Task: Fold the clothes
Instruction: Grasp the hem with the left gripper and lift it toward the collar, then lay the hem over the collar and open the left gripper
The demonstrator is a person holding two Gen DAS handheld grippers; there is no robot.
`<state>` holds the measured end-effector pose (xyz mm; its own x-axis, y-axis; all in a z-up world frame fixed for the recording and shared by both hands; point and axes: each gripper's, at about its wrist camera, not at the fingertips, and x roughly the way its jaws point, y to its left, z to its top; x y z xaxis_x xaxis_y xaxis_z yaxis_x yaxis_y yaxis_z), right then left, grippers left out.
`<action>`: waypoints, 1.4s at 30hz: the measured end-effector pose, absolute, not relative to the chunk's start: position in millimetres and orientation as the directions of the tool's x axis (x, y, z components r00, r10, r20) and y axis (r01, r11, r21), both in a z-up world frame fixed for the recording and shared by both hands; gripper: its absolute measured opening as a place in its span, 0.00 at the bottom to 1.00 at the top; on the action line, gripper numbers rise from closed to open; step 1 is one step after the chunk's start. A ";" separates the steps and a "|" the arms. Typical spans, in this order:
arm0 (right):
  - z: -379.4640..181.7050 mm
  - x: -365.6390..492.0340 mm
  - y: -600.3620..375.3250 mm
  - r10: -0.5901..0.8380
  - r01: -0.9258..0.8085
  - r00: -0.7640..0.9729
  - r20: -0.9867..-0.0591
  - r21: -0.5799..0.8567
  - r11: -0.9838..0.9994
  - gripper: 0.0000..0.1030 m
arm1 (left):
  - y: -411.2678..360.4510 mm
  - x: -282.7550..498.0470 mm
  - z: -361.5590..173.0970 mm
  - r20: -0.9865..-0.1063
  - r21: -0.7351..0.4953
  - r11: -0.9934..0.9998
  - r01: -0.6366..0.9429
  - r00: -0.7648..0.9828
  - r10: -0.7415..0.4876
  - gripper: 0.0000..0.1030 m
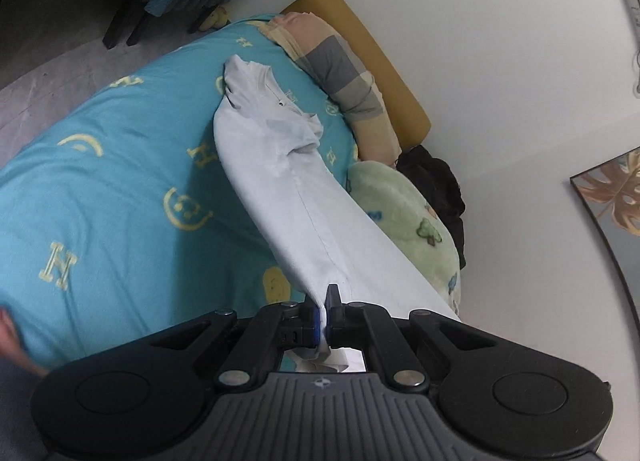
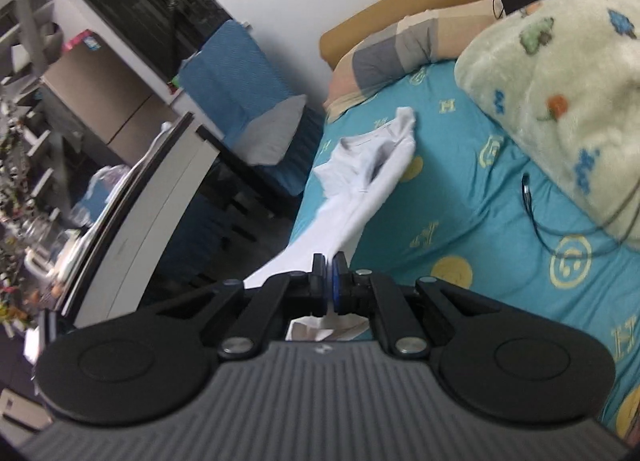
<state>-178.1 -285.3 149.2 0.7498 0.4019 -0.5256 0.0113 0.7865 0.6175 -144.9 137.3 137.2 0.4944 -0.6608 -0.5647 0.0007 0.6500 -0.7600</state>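
A pale white shirt (image 1: 280,181) stretches from the bed up into my left gripper (image 1: 325,303), which is shut on its near edge. Its collar end (image 1: 248,77) lies bunched on the turquoise bed cover (image 1: 100,189). In the right wrist view the same shirt (image 2: 360,185) runs from the bed to my right gripper (image 2: 329,267), which is shut on another part of its edge. The cloth hangs lifted and taut between bed and both grippers. Bits of fabric poke out behind both sets of jaws.
A checked pillow (image 1: 344,73) and a yellow headboard cushion (image 1: 372,53) lie at the wall. A green fleece blanket (image 2: 560,73) and dark clothing (image 1: 436,185) sit beside it. A black cord (image 2: 532,217) lies on the cover. A desk (image 2: 152,189) and blue chair (image 2: 240,93) stand beside the bed.
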 end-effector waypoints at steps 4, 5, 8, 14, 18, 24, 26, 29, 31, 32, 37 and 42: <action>112.6 -216.4 -285.5 0.424 0.008 0.723 -0.546 0.619 0.785 0.06 | 149.2 -181.8 97.9 -0.590 -0.764 0.645 -0.031 0.438 -0.678 0.02; 106.0 -226.4 -283.9 0.424 0.011 0.713 -0.558 0.614 0.789 0.06 | 153.1 -188.0 86.5 -0.598 -0.764 0.644 -0.043 0.422 -0.682 0.02; 86.0 -230.1 -283.5 0.448 0.027 0.692 -0.566 0.640 0.768 0.06 | 157.7 -184.9 62.3 -0.617 -0.761 0.646 -0.058 0.374 -0.693 0.02; 88.5 -185.9 -289.6 0.451 0.025 0.732 -0.511 0.681 0.732 0.06 | 156.5 -131.7 81.1 -0.639 -0.718 0.696 -0.013 0.408 -0.652 0.03; 91.3 -140.1 -290.8 0.418 0.039 0.752 -0.509 0.667 0.744 0.06 | 141.0 -79.0 96.4 -0.651 -0.660 0.750 0.039 0.468 -0.597 0.03; 87.5 -61.0 -290.7 0.351 0.052 0.780 -0.518 0.613 0.789 0.06 | 120.4 -2.4 101.5 -0.645 -0.567 0.820 0.082 0.575 -0.503 0.03; 82.8 -32.3 -289.9 0.317 0.053 0.791 -0.524 0.574 0.817 0.06 | 114.9 22.3 98.4 -0.638 -0.532 0.842 0.086 0.613 -0.466 0.03; 65.3 13.7 -290.4 0.270 0.079 0.795 -0.544 0.533 0.842 0.06 | 104.8 60.4 85.4 -0.635 -0.473 0.876 0.092 0.654 -0.412 0.03; 48.2 46.3 -292.7 0.255 0.099 0.788 -0.561 0.524 0.846 0.06 | 95.9 86.0 69.7 -0.643 -0.431 0.897 0.095 0.665 -0.380 0.03; 36.9 61.5 -291.3 0.249 0.103 0.781 -0.574 0.511 0.854 0.06 | 91.8 98.4 59.6 -0.649 -0.407 0.908 0.096 0.669 -0.362 0.03; -22.5 128.3 -279.2 0.208 0.108 0.748 -0.630 0.425 0.899 0.06 | 74.2 156.8 2.1 -0.675 -0.325 0.940 0.102 0.672 -0.306 0.03; -72.2 160.2 -269.6 0.150 0.090 0.732 -0.664 0.313 0.946 0.06 | 63.6 188.5 -53.8 -0.722 -0.273 0.955 0.119 0.631 -0.285 0.03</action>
<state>160.2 -269.6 -72.2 0.7323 0.1500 -0.6642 0.0900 0.9456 0.3128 188.5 63.6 -53.8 0.6305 -0.2846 -0.7221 0.1187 0.9548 -0.2727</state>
